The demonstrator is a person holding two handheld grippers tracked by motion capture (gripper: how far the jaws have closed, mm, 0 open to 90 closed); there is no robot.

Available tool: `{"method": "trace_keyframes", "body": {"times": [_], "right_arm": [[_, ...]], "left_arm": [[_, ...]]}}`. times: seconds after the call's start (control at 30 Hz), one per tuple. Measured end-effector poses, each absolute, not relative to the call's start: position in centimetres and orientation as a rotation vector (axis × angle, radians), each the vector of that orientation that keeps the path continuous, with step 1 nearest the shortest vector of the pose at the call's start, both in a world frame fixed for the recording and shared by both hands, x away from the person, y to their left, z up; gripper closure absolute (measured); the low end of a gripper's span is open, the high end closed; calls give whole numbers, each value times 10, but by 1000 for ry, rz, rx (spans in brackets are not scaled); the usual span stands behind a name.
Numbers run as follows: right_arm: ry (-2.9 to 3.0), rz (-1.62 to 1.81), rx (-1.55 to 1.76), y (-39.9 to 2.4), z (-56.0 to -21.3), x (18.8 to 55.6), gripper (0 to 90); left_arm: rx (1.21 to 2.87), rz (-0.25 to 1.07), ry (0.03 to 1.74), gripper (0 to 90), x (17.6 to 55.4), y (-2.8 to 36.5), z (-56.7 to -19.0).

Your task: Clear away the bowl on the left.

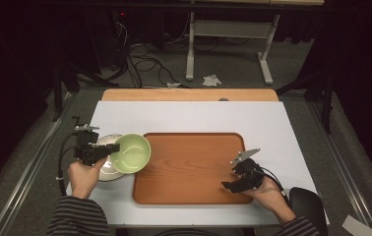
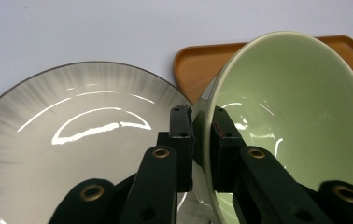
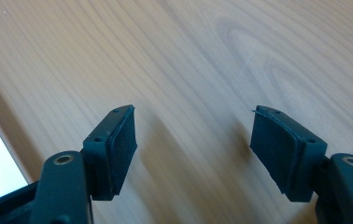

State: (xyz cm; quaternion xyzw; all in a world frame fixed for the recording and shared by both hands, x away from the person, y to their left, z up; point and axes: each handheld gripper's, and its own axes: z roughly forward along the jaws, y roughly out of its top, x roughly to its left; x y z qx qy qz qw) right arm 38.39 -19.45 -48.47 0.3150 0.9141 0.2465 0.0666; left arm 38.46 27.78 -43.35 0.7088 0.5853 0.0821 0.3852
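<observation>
A pale green bowl (image 1: 133,152) is tilted at the left edge of the wooden tray (image 1: 194,167), lifted over a grey-white plate (image 1: 106,169). My left gripper (image 1: 115,147) is shut on the bowl's rim. In the left gripper view the jaws pinch the rim of the green bowl (image 2: 296,107), one inside and one outside, with the grey plate (image 2: 72,140) below and the tray's corner (image 2: 193,65) behind. My right gripper (image 1: 226,185) hovers open over the tray's front right part. The right gripper (image 3: 193,144) has bare tray wood (image 3: 188,60) between its pads.
The tray lies on a white mat (image 1: 189,115) that covers a wooden table (image 1: 189,94). Beyond the table are a metal stand (image 1: 228,44), cables (image 1: 144,59) and crumpled paper (image 1: 211,79) on the floor. A dark round object (image 1: 308,202) sits at the mat's front right corner.
</observation>
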Motion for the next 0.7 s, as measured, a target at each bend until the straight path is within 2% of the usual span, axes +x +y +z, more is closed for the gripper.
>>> {"method": "trace_keyframes", "body": {"times": [0.7], "right_arm": [[2757,744,942,-194,-485,384,328]], "left_arm": [[1904,138,1376,826,388,238,-430]]}}
